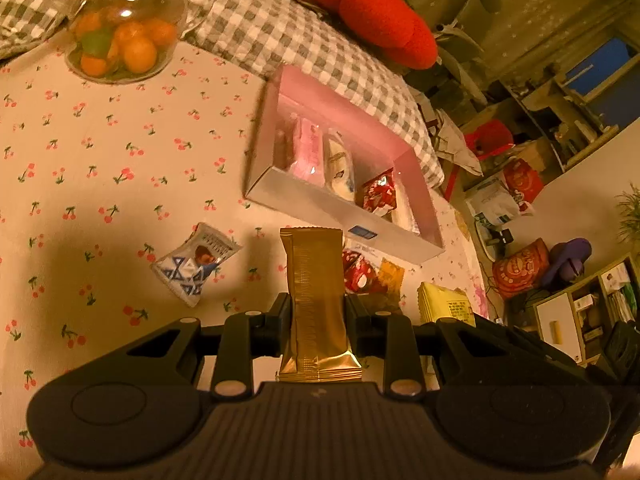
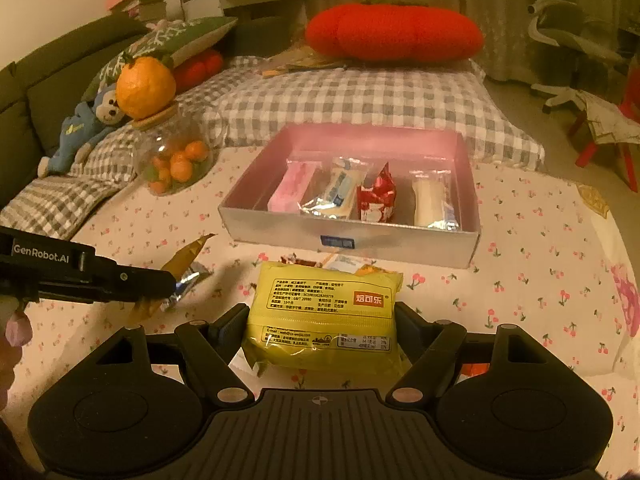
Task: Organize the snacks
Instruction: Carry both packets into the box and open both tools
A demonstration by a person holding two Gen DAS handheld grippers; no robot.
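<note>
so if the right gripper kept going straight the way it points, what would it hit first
Probably the near wall of the pink box, just ahead of the yellow packet held in the right gripper. Depth is unclear; it might meet the loose snacks before the box.

Lighting: dim, warm orange cast. Glare on glass jar; gripper shadow across tablecloth. Fisheye bending at edges; box slightly blurred, perhaps motion.

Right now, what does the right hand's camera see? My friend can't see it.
The right gripper holds a yellow snack pack above a cherry-print tablecloth. Behind it sits a pink box with four wrapped snacks in a row, with a jar of oranges to its left.
</note>
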